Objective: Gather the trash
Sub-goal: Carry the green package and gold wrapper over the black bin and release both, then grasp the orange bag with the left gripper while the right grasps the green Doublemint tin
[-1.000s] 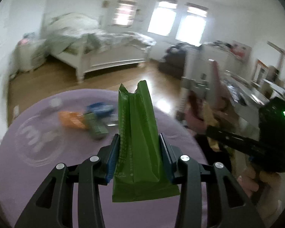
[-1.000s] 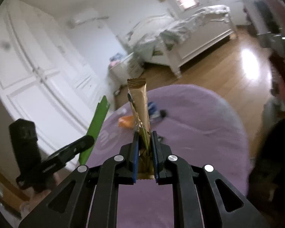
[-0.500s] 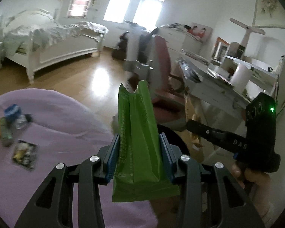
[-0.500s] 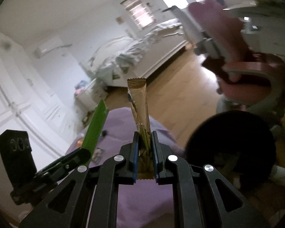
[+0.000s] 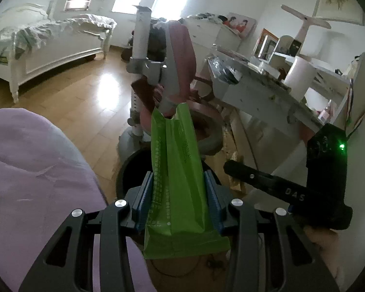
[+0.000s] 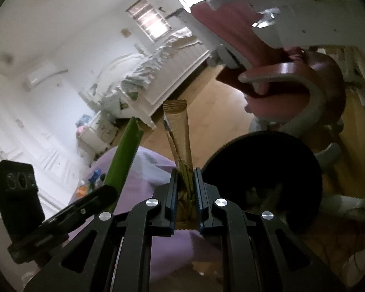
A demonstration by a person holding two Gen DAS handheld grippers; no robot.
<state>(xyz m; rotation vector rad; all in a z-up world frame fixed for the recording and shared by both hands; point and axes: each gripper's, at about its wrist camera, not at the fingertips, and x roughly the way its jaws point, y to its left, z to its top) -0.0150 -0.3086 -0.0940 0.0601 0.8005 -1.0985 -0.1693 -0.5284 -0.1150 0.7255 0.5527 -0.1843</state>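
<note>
My left gripper (image 5: 178,189) is shut on a green wrapper (image 5: 177,170) that stands up between the fingers; it also shows edge-on in the right wrist view (image 6: 125,153). My right gripper (image 6: 186,182) is shut on a thin gold sachet (image 6: 178,136). A black round bin (image 6: 262,180) stands on the floor just right of the right gripper; its rim (image 5: 125,170) shows behind the green wrapper in the left wrist view. Both grippers hover beside the edge of the purple rug (image 5: 29,170). More wrappers (image 6: 90,185) lie far back on the rug.
A pink and grey chair (image 5: 177,73) stands just beyond the bin, also in the right wrist view (image 6: 287,82). A cluttered white desk (image 5: 260,90) is to the right. A white bed (image 5: 48,43) stands across the wooden floor (image 5: 80,97).
Both grippers have swung right, away from the rug's middle and the wrappers on it, to the black bin by the chair. Each still holds its wrapper.
</note>
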